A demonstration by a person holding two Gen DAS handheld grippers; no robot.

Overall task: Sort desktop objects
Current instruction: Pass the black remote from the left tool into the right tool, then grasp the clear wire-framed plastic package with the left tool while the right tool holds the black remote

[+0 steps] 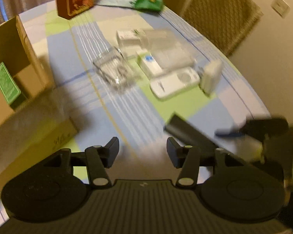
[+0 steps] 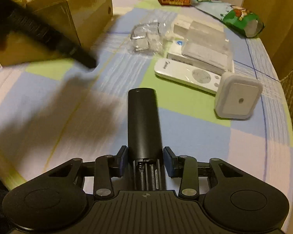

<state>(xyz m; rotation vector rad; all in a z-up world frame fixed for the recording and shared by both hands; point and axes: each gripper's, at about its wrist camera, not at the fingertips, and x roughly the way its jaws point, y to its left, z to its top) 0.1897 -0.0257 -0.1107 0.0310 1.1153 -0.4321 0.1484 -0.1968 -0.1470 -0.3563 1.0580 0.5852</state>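
The black, bar-shaped plastic remote control (image 2: 143, 124) sits clamped between the pads of the right hand-held gripper (image 2: 144, 160), held above the near part of the checked-cloth counter (image 2: 185, 128) and pointing away toward the far side. Its battery cover is off at the near end, so the cells show inside the grip. It looks light, stiff and smooth-sided; a hold across its narrow width, as here, seems right, though loose batteries could drop out if it tips.

The left hand-held gripper (image 1: 142, 152) is spread open and empty, low over the near counter; the left view is blurred.

Further off lie a white slim remote control (image 2: 187, 73), a white square plastic plug-in unit (image 2: 238, 97) just right of it, white cartons under clear plastic packaging (image 2: 205, 42), and a crumpled clear plastic tray (image 2: 144, 36).

At the left stands an open brown cardboard box (image 1: 9, 58); a green printed card (image 1: 6, 82) shows inside it, the rest hidden.
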